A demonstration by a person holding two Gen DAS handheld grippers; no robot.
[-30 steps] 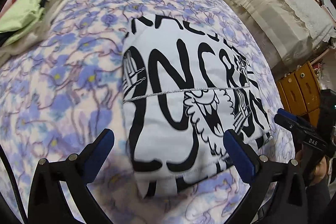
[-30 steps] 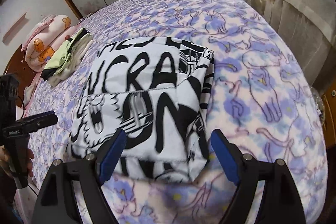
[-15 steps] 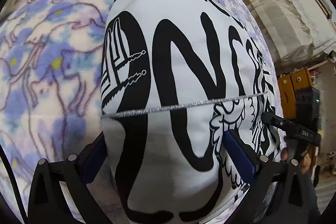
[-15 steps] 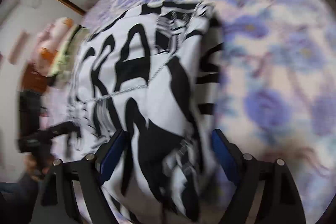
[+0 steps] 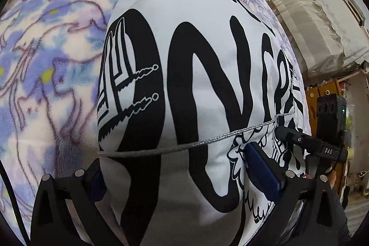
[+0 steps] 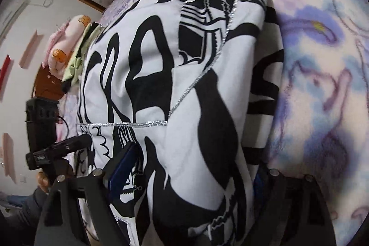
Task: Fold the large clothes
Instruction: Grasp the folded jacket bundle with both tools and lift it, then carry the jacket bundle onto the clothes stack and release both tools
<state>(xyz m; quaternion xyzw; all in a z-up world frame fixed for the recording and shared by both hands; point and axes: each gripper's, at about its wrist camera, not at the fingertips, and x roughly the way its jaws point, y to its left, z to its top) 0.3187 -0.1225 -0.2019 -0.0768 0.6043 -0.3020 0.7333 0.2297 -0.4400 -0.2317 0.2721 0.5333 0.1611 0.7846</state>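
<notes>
Black-and-white lettered cloth garment is lying folded into a compact rectangle on the purple floral fleece bedspread. Left gripper and right gripper are straddling its near edge, fingers apart. Judging: another fold or finishing remains.

Your left gripper and right gripper match — black frames, silver screws behind blue-padded fingers, "DAS" lettering on the right one.

White garment with bold black lettering, silver trim; blanket cream with blue-purple cats.
</notes>
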